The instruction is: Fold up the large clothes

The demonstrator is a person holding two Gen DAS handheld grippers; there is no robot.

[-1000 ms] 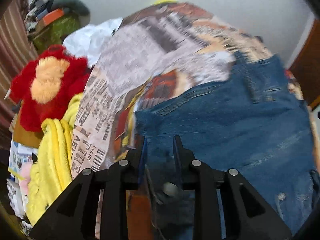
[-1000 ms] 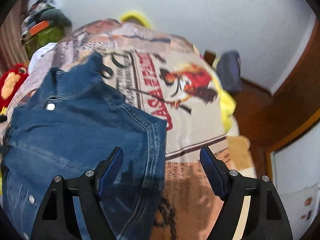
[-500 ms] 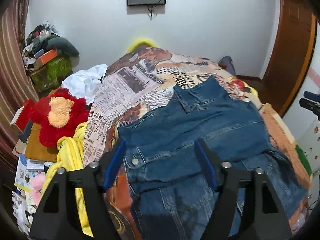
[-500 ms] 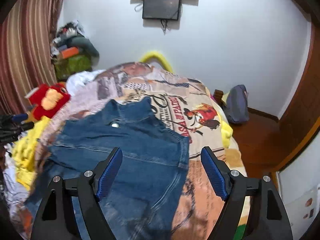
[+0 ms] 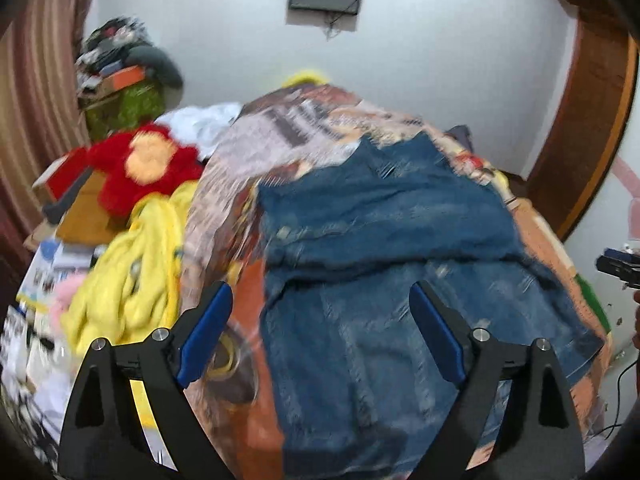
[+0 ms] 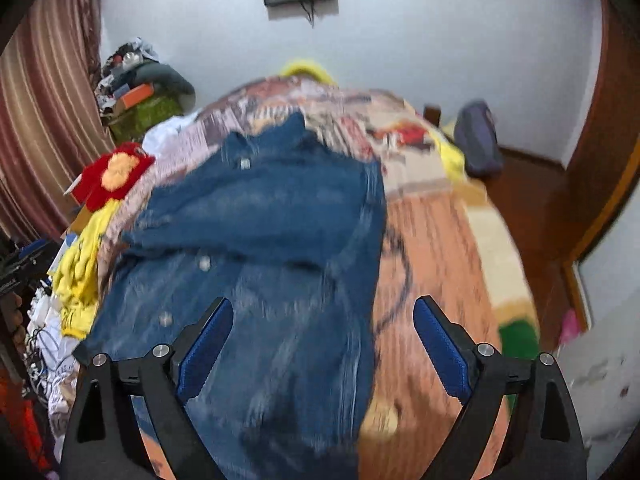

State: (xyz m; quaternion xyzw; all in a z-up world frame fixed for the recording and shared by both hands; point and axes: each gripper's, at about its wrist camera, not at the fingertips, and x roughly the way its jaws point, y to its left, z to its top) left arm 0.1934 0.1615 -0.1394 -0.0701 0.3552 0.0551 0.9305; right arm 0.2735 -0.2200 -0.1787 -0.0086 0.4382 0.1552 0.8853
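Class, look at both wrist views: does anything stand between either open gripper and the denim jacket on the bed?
Nothing visible does. The jacket lies spread on the bed, directly ahead of the left gripper and right gripper, both open and empty.

Red plush toy (image 5: 140, 164), yellow blanket (image 5: 128, 276)

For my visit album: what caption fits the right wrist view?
Open right gripper above a denim jacket spread on a printed bedspread, red plush toy alongside.
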